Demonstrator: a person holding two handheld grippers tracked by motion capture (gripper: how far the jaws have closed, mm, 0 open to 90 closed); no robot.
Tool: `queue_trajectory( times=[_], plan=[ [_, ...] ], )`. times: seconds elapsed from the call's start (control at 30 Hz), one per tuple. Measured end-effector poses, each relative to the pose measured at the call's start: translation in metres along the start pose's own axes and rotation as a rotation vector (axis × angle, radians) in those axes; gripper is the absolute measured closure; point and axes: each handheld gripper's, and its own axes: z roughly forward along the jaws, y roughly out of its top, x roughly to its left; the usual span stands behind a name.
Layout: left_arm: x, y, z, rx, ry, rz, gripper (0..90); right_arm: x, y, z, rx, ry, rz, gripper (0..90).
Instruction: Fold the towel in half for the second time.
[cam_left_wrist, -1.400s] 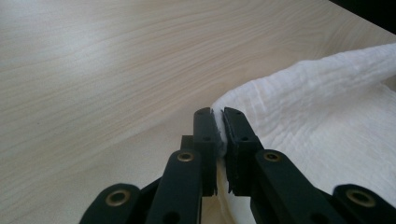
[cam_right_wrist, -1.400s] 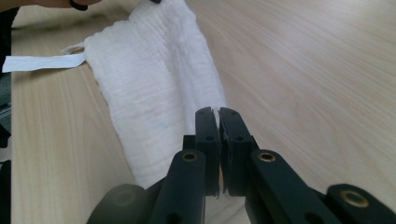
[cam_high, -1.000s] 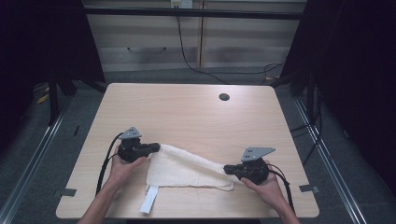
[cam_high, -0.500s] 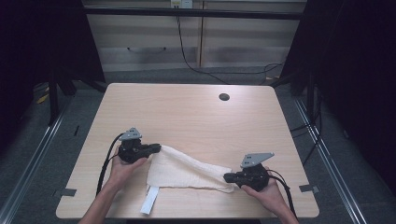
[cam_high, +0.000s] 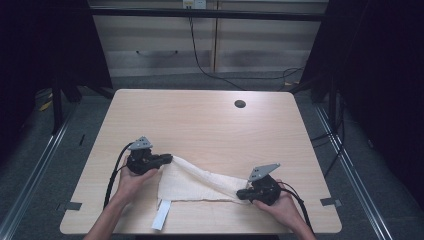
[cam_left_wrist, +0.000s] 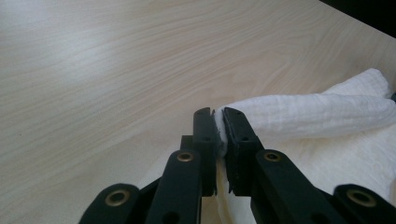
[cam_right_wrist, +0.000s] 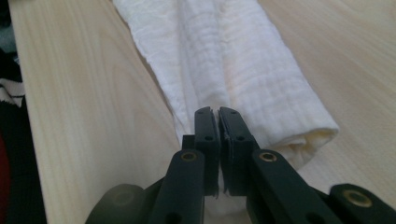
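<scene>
The cream-white crinkled cotton cloth (cam_high: 192, 182) lies half-folded on the near part of the pale wooden bench (cam_high: 210, 125); it looks light, limp and prone to sagging. The left gripper (cam_left_wrist: 218, 122) and right gripper (cam_right_wrist: 217, 114) each have their jaws pinched on a thin edge at opposite ends, which seem the right holds.

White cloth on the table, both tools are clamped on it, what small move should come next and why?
Probably carry the right tool toward the table's far side, folding the white woven cloth over. Both it and the left tool pinch opposite ends, and the cloth between them lies bunched and twisted on the light wooden table.
</scene>
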Motion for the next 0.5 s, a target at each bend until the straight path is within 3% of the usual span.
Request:
queue_trajectory(
  times=[0.13,0.37,0.5],
  plan=[
    [-0.003,0.003,0.001,-0.019,-0.003,-0.004,84.3,-0.015,0.002,0.001,-0.017,-0.004,0.057,87.2],
    [-0.009,0.011,0.001,-0.054,-0.012,0.005,84.2,-0.029,0.005,0.000,-0.024,-0.049,0.094,87.3],
    [-0.011,0.013,0.003,-0.072,-0.022,-0.003,84.2,-0.036,0.004,-0.002,-0.033,-0.052,0.113,87.4]
  ],
)
